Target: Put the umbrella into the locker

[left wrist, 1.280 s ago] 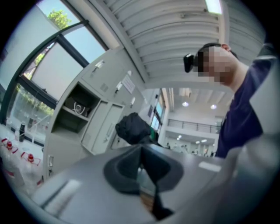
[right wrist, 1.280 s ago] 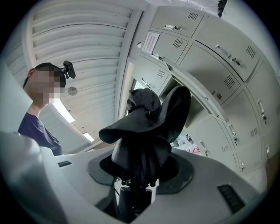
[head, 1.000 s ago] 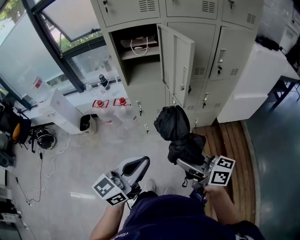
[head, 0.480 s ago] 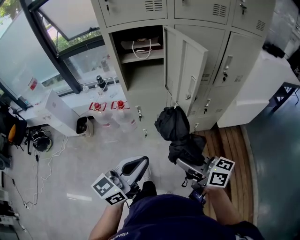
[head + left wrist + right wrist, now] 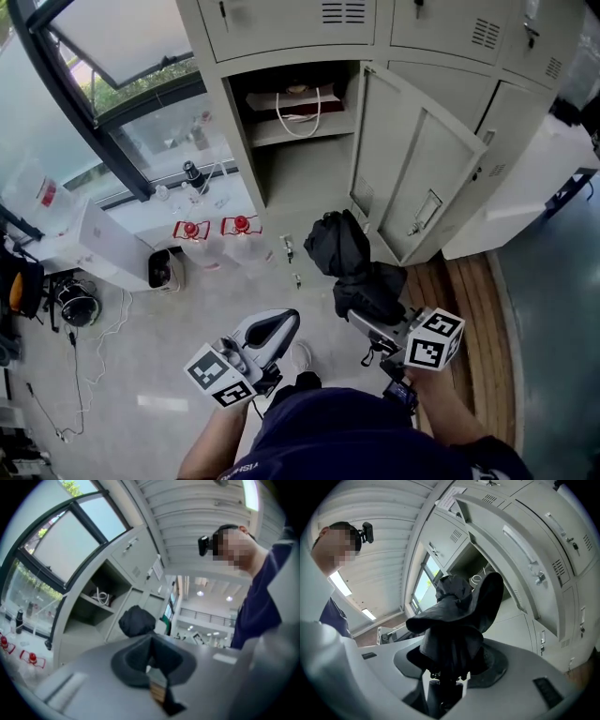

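A black folded umbrella (image 5: pixel 349 264) sticks out from my right gripper (image 5: pixel 367 317), whose jaws are shut on its lower end near the handle. In the right gripper view the umbrella (image 5: pixel 459 616) rises from between the jaws of the right gripper (image 5: pixel 449 670) and points at the open locker (image 5: pixel 474 562). That open locker (image 5: pixel 292 159) is straight ahead, its door (image 5: pixel 417 183) swung out to the right, and a white cord lies on its shelf (image 5: pixel 298 105). My left gripper (image 5: pixel 272 330) hangs to the left of the umbrella, shut and holding nothing. The left gripper view shows the left gripper (image 5: pixel 151 663) with the umbrella (image 5: pixel 137 620) beyond it.
Two large water bottles with red caps (image 5: pixel 217 234) stand on the floor below the open locker. A white box (image 5: pixel 94 246) and a small bin (image 5: pixel 161 269) sit by the window at left. A wooden platform (image 5: pixel 469 300) and a white cabinet (image 5: pixel 530 192) lie at right.
Both grippers and the view have closed in on the lockers, so the open compartment and its door loom larger. The umbrella has stayed in the right gripper.
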Tool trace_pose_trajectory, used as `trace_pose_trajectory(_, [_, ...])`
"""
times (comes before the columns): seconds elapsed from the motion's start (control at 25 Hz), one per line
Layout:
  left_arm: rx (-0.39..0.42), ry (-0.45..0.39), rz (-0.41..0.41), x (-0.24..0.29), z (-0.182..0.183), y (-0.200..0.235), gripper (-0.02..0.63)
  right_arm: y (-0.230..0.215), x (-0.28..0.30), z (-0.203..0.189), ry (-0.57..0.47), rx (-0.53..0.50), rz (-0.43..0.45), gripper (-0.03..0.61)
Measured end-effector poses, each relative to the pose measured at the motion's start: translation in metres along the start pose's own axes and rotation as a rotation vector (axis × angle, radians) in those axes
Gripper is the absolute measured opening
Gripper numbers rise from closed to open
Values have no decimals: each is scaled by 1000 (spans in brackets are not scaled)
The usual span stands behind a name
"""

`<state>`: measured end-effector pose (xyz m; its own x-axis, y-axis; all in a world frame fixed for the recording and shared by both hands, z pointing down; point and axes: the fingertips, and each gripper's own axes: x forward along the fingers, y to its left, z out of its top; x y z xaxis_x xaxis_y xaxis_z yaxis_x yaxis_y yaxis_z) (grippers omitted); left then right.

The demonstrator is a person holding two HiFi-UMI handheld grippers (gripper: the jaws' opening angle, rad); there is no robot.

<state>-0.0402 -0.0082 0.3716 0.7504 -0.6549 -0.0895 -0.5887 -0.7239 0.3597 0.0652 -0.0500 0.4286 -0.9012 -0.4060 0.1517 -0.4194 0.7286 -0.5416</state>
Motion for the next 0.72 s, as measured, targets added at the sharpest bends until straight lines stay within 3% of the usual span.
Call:
trace_pose_trajectory(0.32, [-51, -4, -34, -15, 22, 76, 0, -63, 83, 20, 92, -79, -286, 201])
trace_pose_trajectory(0.72, [-93, 16, -66, -27, 30, 133, 0, -137, 169, 51, 222, -212, -459, 201])
